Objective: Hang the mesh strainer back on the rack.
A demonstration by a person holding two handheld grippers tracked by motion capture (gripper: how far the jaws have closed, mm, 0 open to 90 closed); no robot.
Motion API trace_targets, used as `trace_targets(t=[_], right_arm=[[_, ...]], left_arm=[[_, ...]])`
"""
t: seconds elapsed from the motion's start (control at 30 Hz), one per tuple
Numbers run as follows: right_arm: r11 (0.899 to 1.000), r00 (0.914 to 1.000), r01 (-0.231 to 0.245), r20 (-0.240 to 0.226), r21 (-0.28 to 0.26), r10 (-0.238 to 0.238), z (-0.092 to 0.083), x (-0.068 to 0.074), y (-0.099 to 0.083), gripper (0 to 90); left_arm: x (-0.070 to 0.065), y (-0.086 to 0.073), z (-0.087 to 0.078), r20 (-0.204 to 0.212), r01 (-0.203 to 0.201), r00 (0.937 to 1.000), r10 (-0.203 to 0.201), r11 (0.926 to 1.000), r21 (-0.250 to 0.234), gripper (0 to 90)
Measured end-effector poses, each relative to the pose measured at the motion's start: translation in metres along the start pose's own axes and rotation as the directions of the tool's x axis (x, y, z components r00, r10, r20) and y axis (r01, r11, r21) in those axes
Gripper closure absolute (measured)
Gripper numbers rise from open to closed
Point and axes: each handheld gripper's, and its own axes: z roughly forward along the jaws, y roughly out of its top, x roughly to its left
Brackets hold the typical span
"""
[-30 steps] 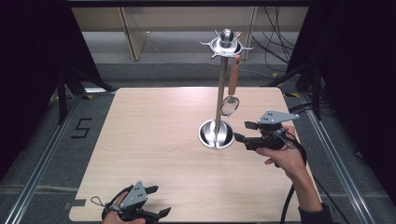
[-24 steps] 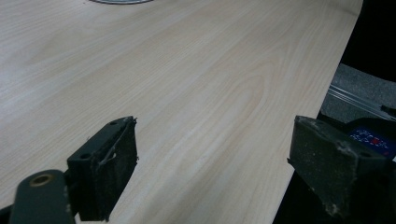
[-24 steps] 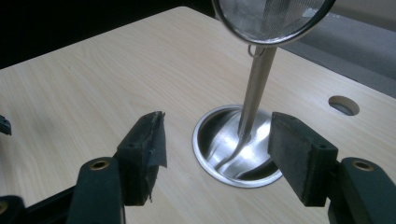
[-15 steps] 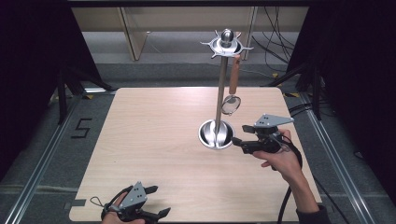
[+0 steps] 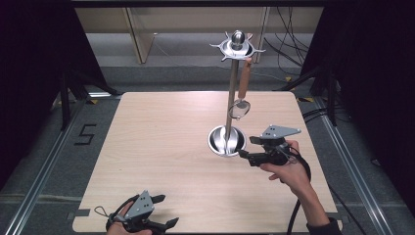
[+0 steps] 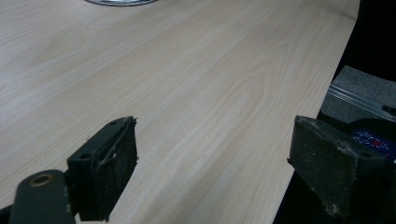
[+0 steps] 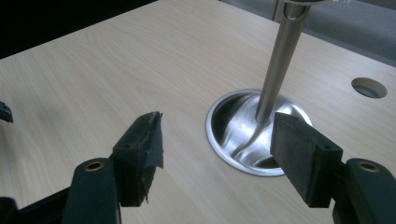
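Cut off and unclear parts

The stand's pole (image 7: 280, 56) runs out past the right gripper view's top edge; its base (image 6: 120, 2) is sliced by the left gripper view's top edge; the left hand (image 5: 128, 226) is cropped at the high view's bottom.

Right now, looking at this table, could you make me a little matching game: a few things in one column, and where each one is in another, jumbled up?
Things:
1. strainer
2. round steel base
3. left hand-held gripper
4. right hand-held gripper

Places or states:
A. jaws open at the table's near edge
B. hanging by its brown handle from the top of the stand
C. jaws open, right beside the stand's foot
D. resting flat on the wooden table, holding up the pole

Pairs: 1-B, 2-D, 3-A, 4-C
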Motion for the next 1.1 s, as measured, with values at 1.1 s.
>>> trace_targets(t=[1.1], right_arm=[[0.999,0.9985,-0.001,-0.054,0.051,0.004,0.02,0.019,-0.045,33.2]], left_arm=[[0.001,0.001,-0.001,0.003,-0.029,0.9996,0.029,0.9995,0.01,14.7]])
